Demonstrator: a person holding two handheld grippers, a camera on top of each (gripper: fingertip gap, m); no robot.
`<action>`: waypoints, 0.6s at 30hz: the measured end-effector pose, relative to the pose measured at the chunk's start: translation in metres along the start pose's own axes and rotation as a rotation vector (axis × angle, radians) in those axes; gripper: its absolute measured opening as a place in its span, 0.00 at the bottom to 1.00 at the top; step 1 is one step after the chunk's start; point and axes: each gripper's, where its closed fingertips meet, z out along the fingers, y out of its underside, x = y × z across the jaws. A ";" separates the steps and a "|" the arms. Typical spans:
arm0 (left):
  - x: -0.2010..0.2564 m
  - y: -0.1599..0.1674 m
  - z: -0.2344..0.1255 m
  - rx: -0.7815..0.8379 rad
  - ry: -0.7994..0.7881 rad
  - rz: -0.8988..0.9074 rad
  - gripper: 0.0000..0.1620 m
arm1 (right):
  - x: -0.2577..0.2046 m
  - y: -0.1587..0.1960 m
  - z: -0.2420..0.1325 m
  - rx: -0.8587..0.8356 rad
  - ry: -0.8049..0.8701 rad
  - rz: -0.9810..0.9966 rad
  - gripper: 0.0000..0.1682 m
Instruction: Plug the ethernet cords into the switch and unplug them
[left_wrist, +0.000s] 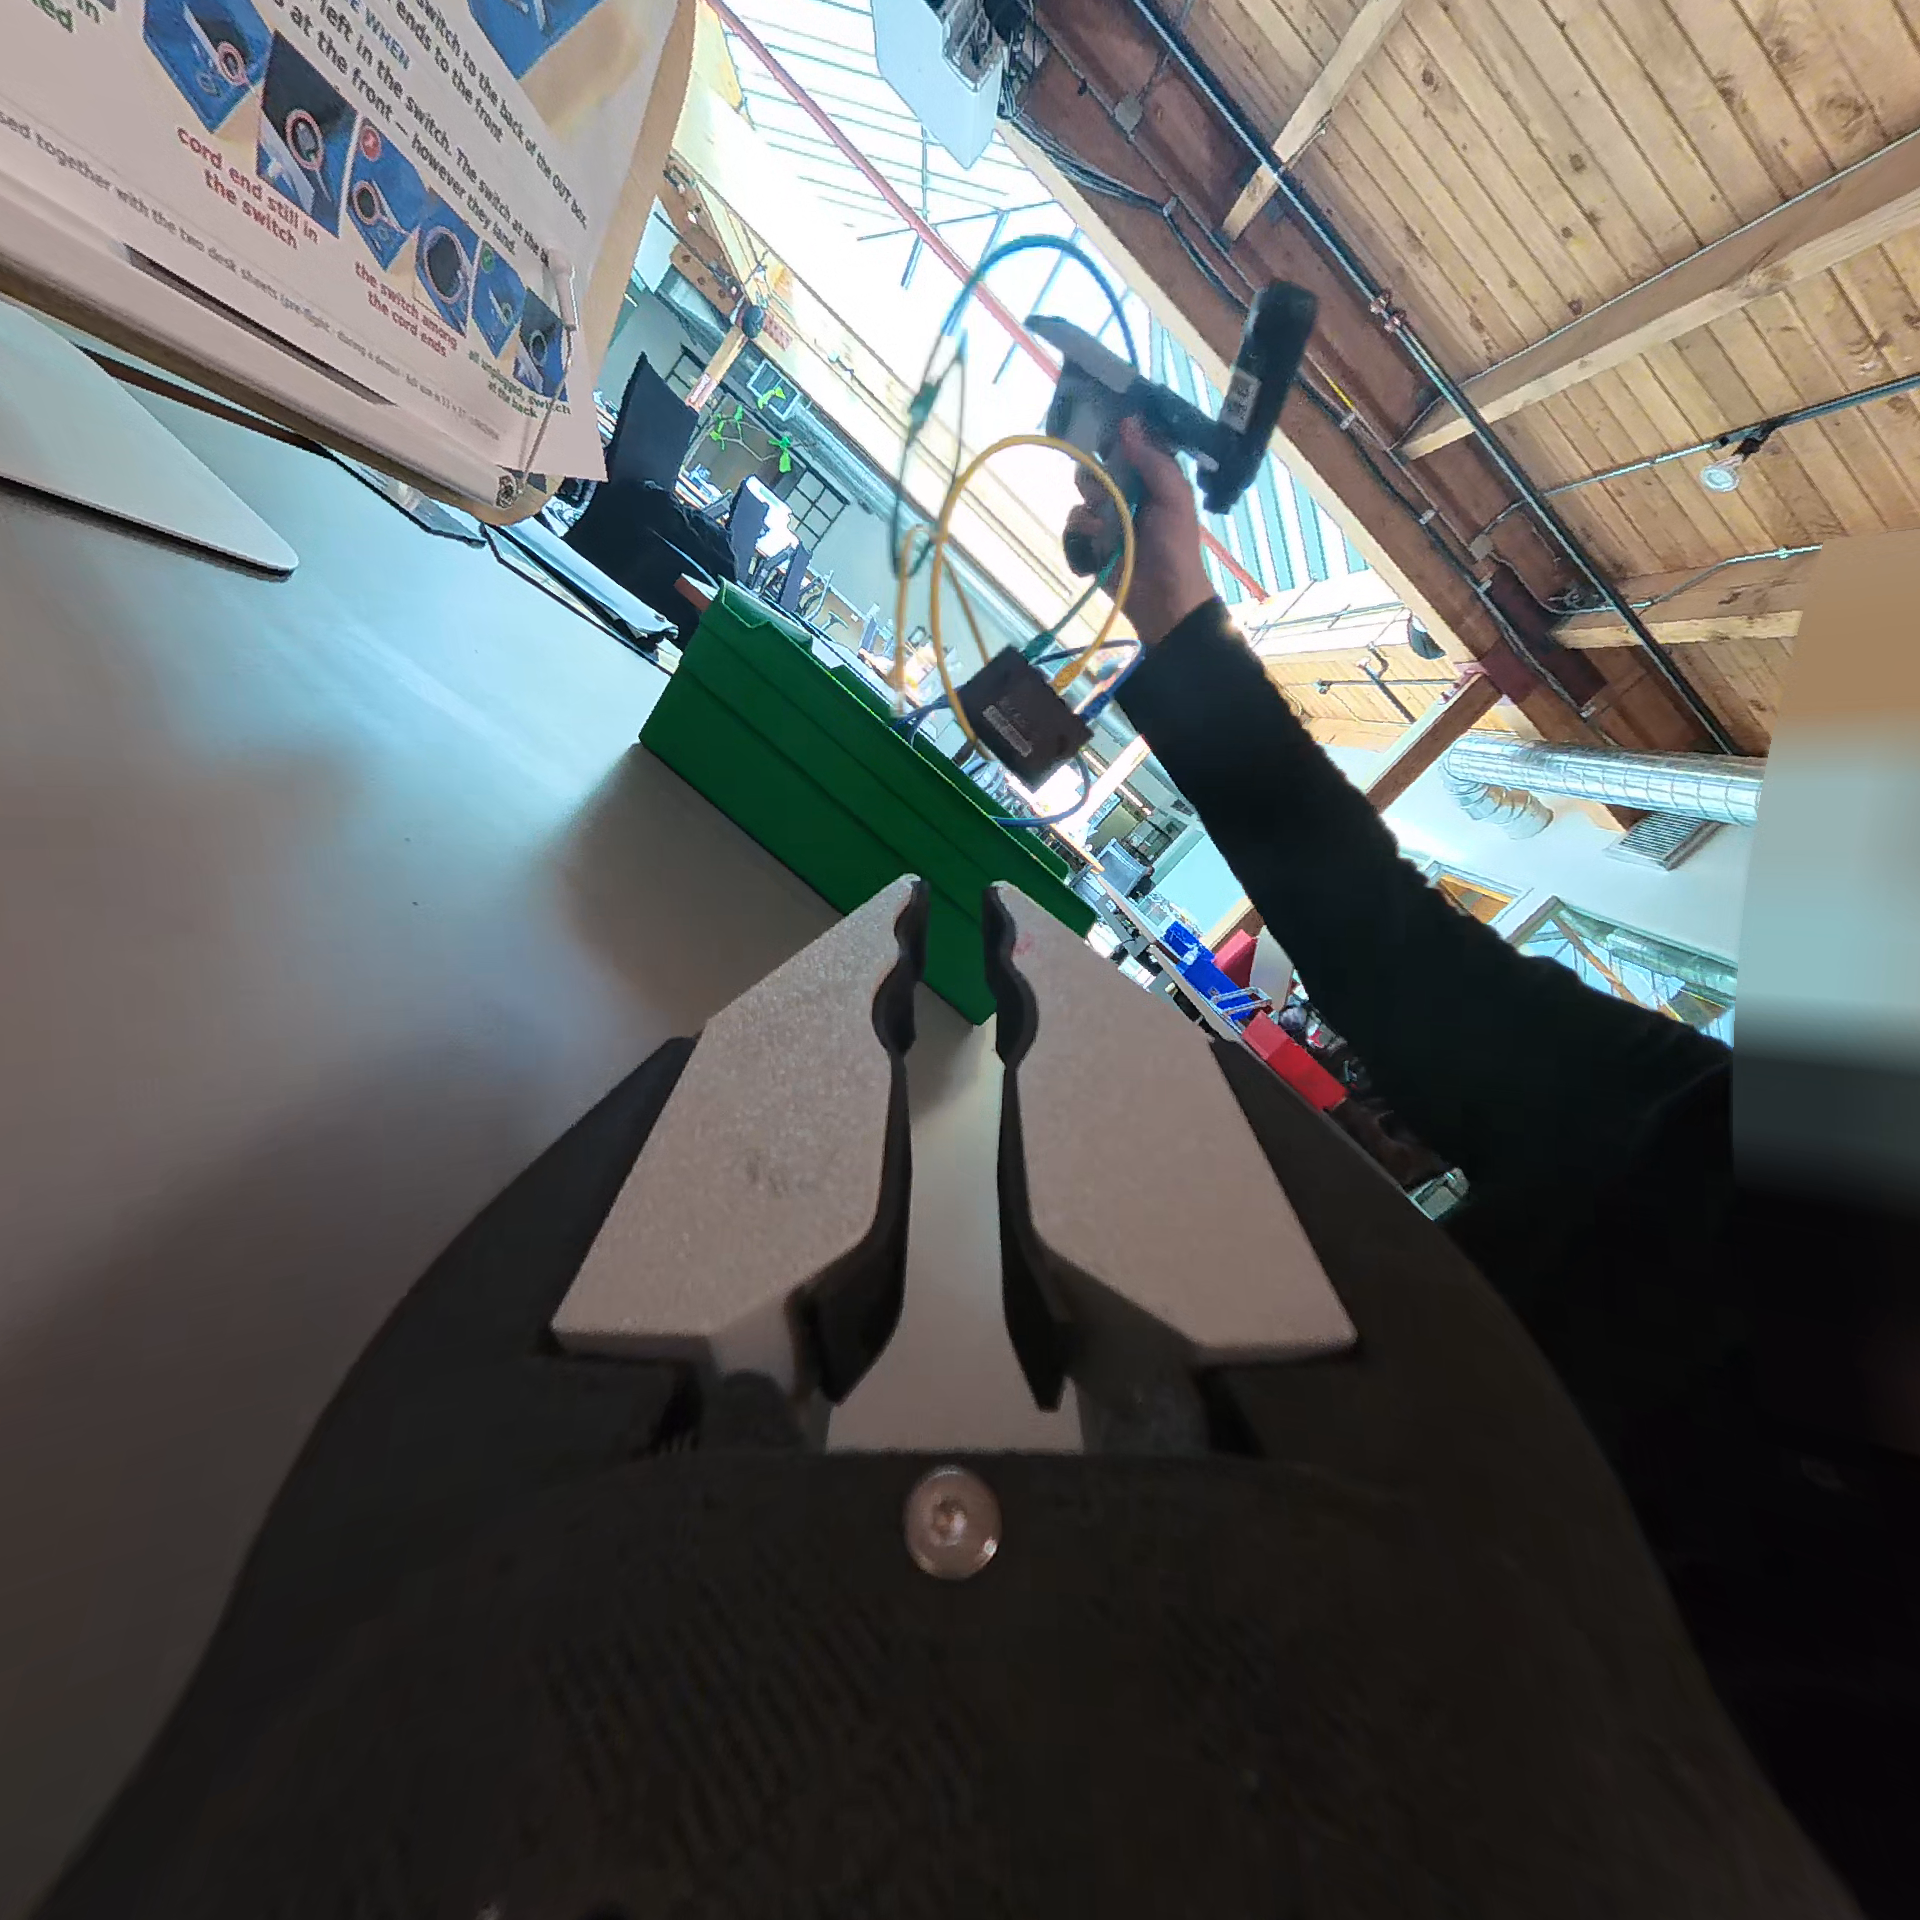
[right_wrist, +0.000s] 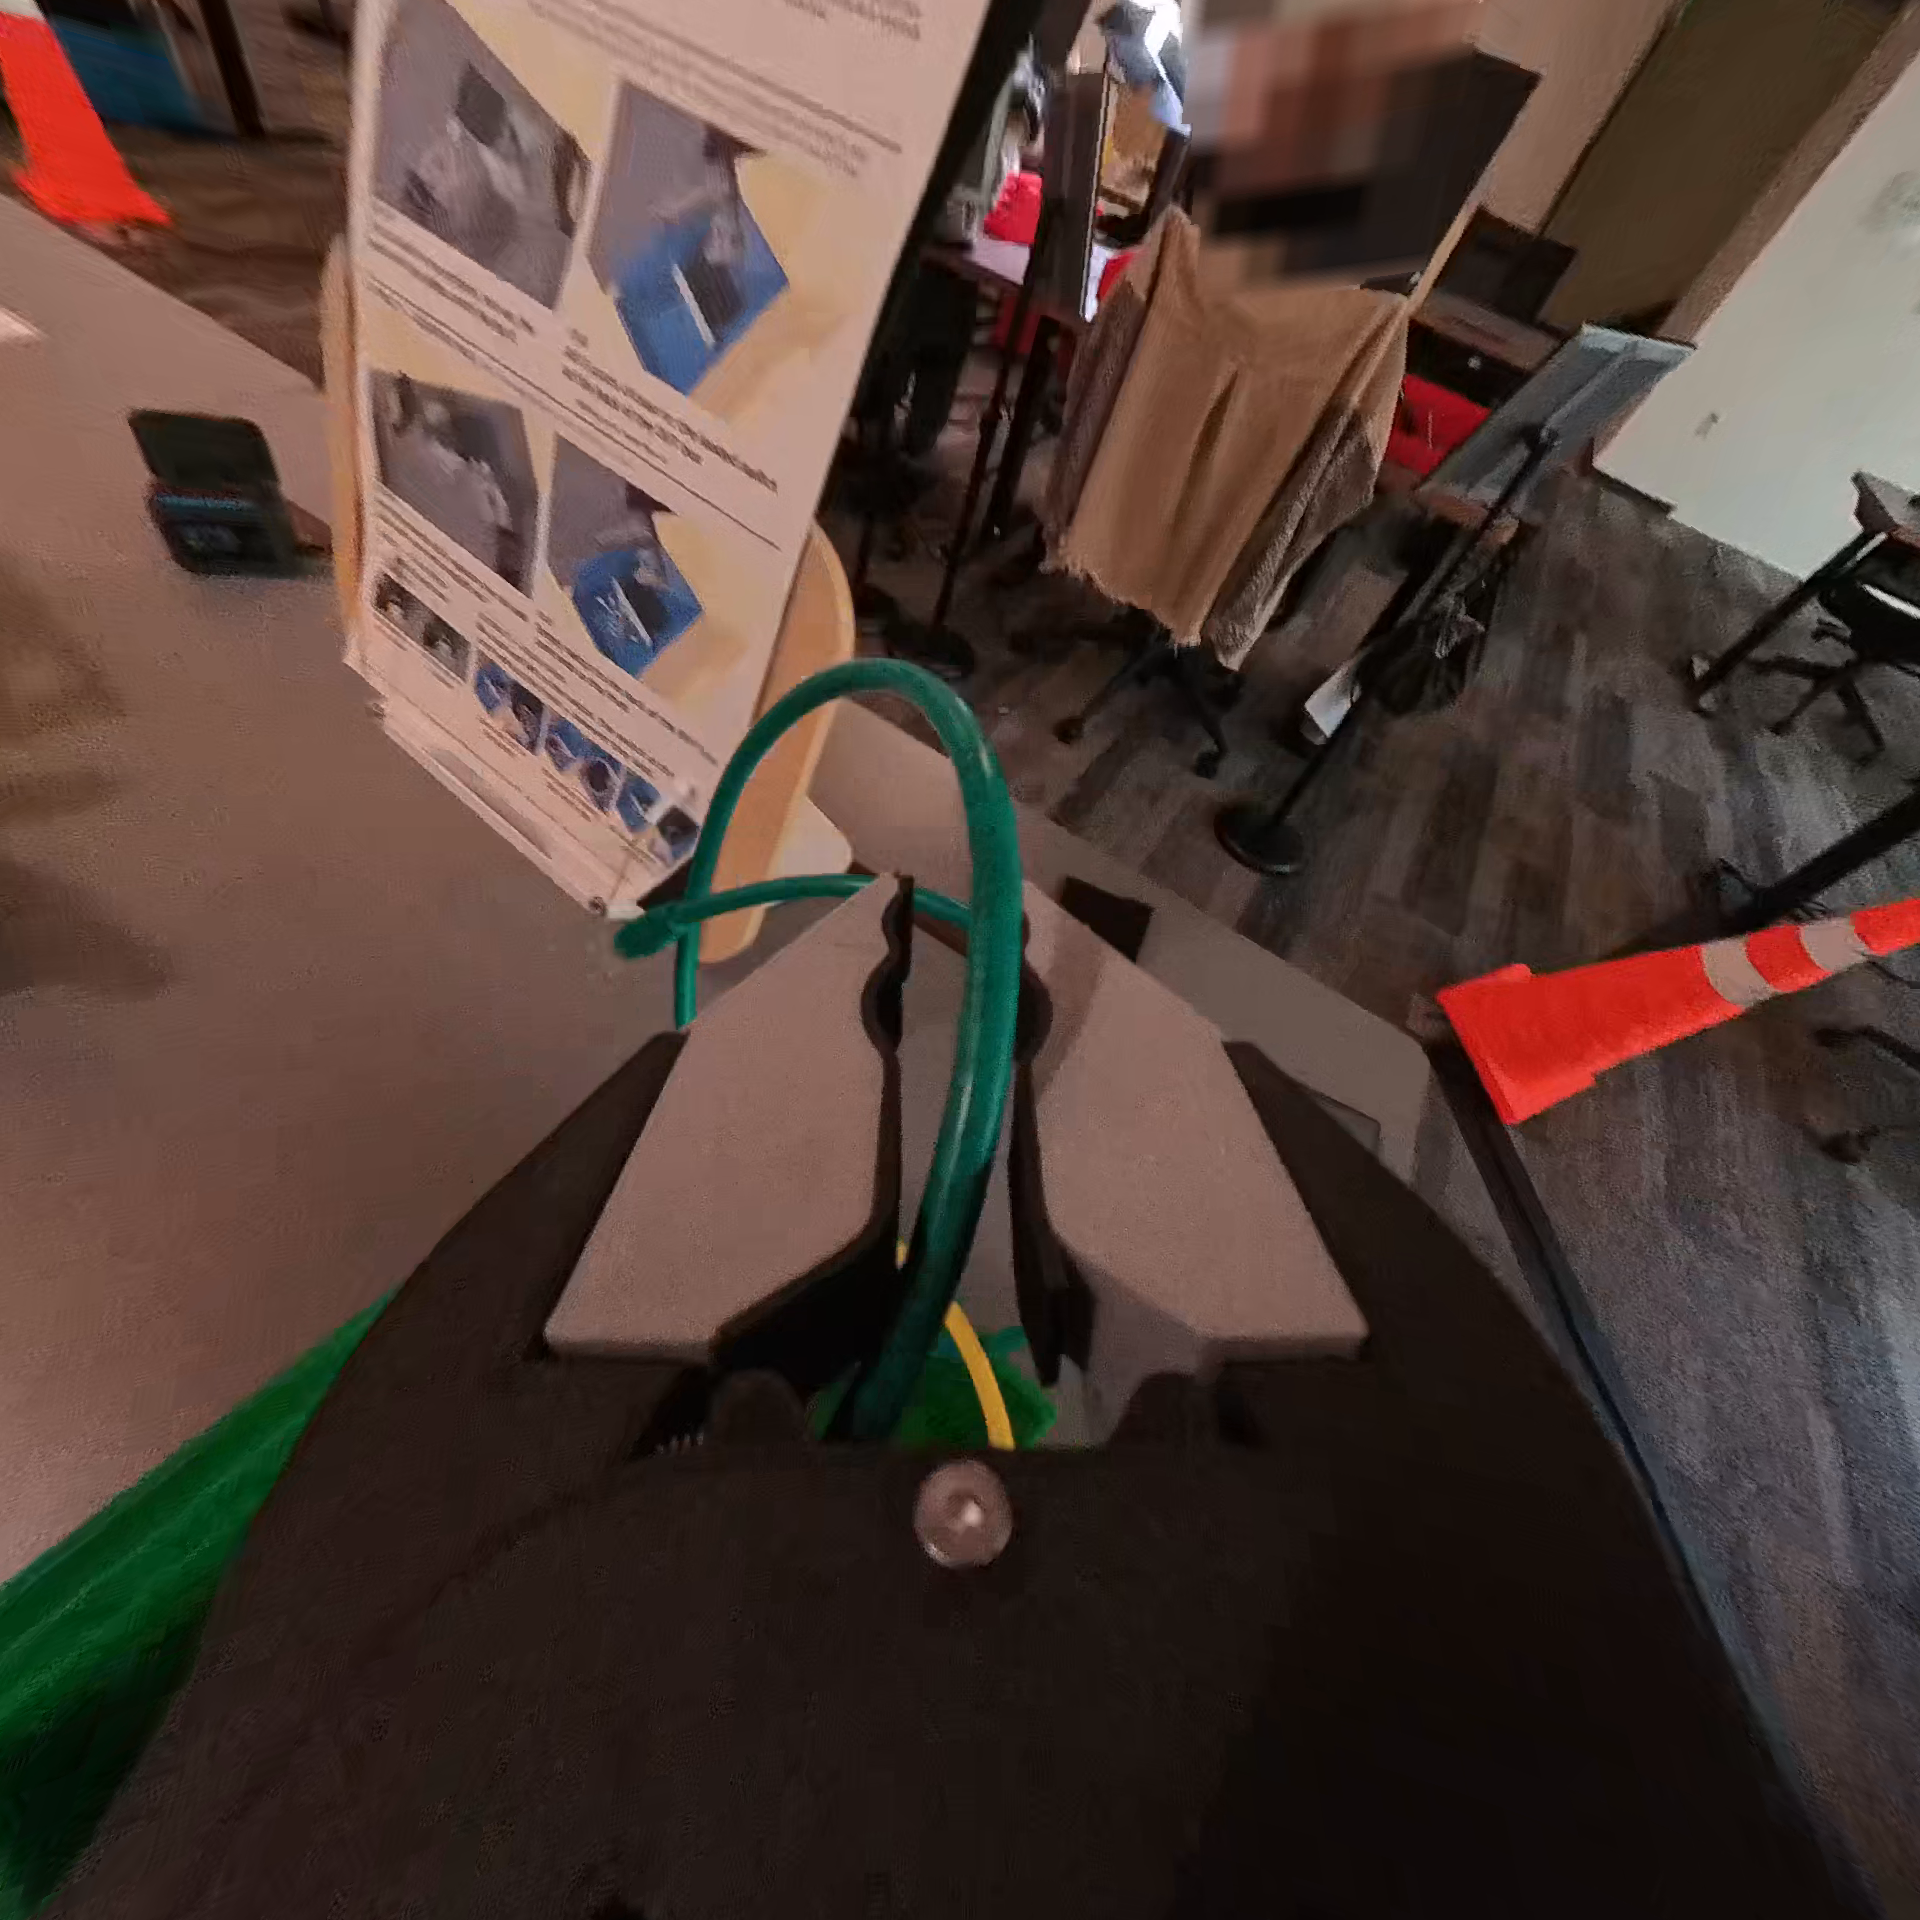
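The left gripper (left_wrist: 954, 914) hovers low over the desk (left_wrist: 312, 831), its fingers a little apart with nothing between them. Just beyond its tips sits a green box (left_wrist: 831, 790) on the desk.

Above the green box, the right gripper (left_wrist: 1049, 332) is raised high in the person's hand (left_wrist: 1143, 499). Below it hangs the small dark switch (left_wrist: 1023, 717), dangling in the air over the box with a yellow cord (left_wrist: 940, 582) and a blue cord (left_wrist: 1029, 249) looping up from it. A green cord (left_wrist: 914, 436) runs up toward the raised gripper.

In the right wrist view, the right gripper (right_wrist: 961, 914) has its fingers close together around the green cord (right_wrist: 982, 935), which arches up out of the gap and curls back down; a loose plug end sticks out left of the tips. Whether the fingers actually press on the cord I cannot tell. A yellow cord (right_wrist: 977, 1371) and the green box (right_wrist: 135, 1538) show underneath. A printed poster (right_wrist: 582, 416) stands on the desk beyond the box.
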 end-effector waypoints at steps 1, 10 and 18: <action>0.000 0.000 0.000 0.002 0.000 0.000 0.04 | 0.003 0.004 0.010 -0.034 0.010 -0.017 0.07; 0.000 0.001 0.001 -0.012 0.006 -0.006 0.05 | -0.007 -0.018 0.058 -0.022 -0.027 -0.279 0.08; 0.001 0.004 0.002 -0.028 0.006 0.000 0.05 | -0.054 0.055 0.051 -0.236 -0.333 -0.420 0.06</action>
